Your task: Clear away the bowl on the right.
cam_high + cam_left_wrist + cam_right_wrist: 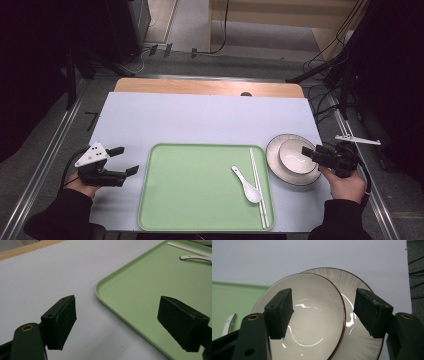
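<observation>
right gripper [323, 315] wide open, empty, over bowl [296, 156] on plate [272, 155] at 3 o'clock | left gripper [130, 325] wide open, empty | risk: slippery bowl rim, could slide and tip off plate

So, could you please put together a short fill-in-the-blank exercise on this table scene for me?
1. The white bowl sits on a ____, to the right of the tray.
2. The spoon and the chopsticks lie on a tray whose colour is ____.
3. The right tongs hover with jaws ____ above the bowl.
4. The left tongs are open over the white table cover, to the ____ of the tray.

Missing words: plate; green; open; left
</observation>
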{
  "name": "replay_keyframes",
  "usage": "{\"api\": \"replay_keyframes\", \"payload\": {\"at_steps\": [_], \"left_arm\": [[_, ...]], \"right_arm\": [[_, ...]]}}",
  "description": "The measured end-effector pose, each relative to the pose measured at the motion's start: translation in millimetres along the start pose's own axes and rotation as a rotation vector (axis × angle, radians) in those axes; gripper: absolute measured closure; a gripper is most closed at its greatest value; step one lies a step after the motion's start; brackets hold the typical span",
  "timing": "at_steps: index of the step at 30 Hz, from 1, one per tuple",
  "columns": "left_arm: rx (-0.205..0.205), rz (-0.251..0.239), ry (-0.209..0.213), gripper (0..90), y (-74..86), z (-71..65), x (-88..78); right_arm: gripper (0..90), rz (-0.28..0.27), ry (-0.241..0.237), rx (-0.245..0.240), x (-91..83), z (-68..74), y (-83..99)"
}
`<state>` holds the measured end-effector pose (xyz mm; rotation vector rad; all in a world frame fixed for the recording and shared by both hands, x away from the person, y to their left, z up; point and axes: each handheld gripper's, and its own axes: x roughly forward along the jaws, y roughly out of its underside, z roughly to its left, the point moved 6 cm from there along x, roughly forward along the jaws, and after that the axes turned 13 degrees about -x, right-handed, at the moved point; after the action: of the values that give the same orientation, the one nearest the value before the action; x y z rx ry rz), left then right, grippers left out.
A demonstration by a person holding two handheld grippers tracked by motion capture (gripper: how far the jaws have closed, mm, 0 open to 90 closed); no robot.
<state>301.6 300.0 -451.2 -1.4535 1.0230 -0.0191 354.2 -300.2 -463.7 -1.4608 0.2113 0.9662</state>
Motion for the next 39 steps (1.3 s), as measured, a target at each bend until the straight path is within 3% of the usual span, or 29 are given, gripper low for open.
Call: {"api": "replay_keyframes", "payload": {"at_steps": [9, 14, 17, 21, 26, 30, 39], "left_arm": [[0.000, -0.002, -0.001, 15.6, -0.3, -0.1, 0.4], [0.002, -0.002, 0.001, 15.6, -0.4, -0.6, 0.5], [0.003, 0.000, 0.001, 15.6, -0.5, -0.6, 0.5], [0.002, -0.001, 0.003, 15.6, -0.9, -0.6, 1.3], [0.001, -0.005, 0.005, 15.6, -1.3, -0.6, 2.1], [0.001, -0.005, 0.005, 15.6, -1.3, -0.6, 2.2], [0.002, -0.006, 0.006, 15.6, -1.7, -0.9, 2.3]], "right_arm": [[50.7, 0.009, 0.056, -0.027, 8.1, -8.0, 7.1], [61.0, 0.033, 0.081, -0.009, 13.3, -11.9, 13.2], [64.6, 0.040, 0.084, -0.009, 16.4, -13.5, 15.3], [69.2, 0.037, 0.052, 0.024, 20.2, -16.4, 18.4], [73.4, 0.076, 0.058, -0.007, 26.8, -15.4, 20.8], [80.0, 0.073, 0.048, -0.011, 27.8, -14.3, 20.4], [80.9, 0.073, 0.043, -0.001, 28.7, -13.4, 18.7]]}}
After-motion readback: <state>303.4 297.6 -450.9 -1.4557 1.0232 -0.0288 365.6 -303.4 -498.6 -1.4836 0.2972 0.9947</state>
